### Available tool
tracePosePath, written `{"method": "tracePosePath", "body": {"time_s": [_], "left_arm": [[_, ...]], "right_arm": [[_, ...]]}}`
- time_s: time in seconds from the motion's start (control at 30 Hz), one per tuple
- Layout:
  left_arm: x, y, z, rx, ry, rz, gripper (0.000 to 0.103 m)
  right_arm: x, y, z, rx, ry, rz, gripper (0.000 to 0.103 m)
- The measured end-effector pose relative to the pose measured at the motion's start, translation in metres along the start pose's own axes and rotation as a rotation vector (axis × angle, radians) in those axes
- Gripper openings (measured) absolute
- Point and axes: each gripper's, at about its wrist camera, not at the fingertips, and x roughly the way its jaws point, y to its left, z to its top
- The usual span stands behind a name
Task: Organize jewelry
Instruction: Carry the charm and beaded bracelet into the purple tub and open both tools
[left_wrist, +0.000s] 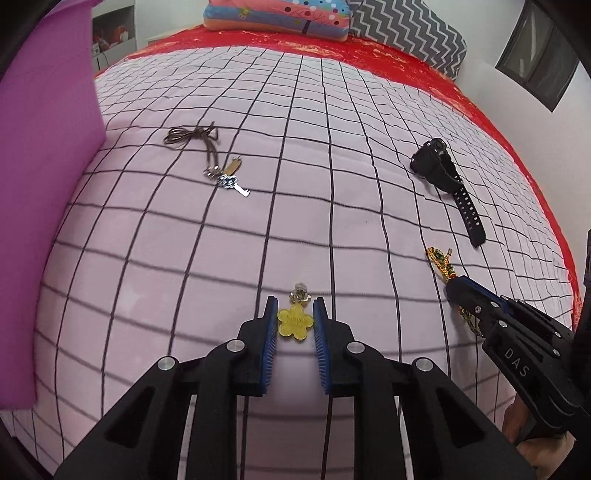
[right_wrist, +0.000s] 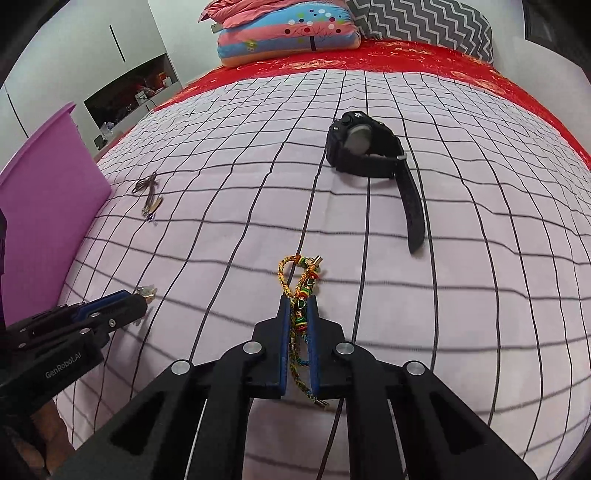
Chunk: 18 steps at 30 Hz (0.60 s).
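A yellow flower charm (left_wrist: 294, 323) with a gold clasp lies on the pink checked bedspread between the fingers of my left gripper (left_wrist: 294, 314), which is open around it with small gaps on each side. My right gripper (right_wrist: 300, 314) is shut on a braided gold, green and red bracelet (right_wrist: 301, 280), also seen in the left wrist view (left_wrist: 441, 266). A black wristwatch (right_wrist: 364, 147) lies further back on the right. A brown cord necklace with key pendants (left_wrist: 218, 162) lies back left.
A purple box (left_wrist: 44, 184) stands at the left edge of the bed. Pillows (left_wrist: 280, 14) and a red sheet (left_wrist: 406, 55) lie at the far end. The right gripper's body (left_wrist: 517, 332) is close on the right of the left gripper.
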Motion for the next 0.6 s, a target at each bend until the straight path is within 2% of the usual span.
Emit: {"method": "tracePosePath", "body": {"time_s": [0.23, 0.6], "left_arm": [[-0.048, 0.011, -0.017, 0.0, -0.047, 0.009, 0.019], [-0.127, 0.026, -0.02, 0.007, -0.154, -0.01, 0.019]], "right_arm": [[-0.034, 0.016, -0.015, 0.002, -0.017, 0.034, 0.009], [-0.102, 0.069, -0.013, -0.048, -0.119, 0.104, 0.009]]}}
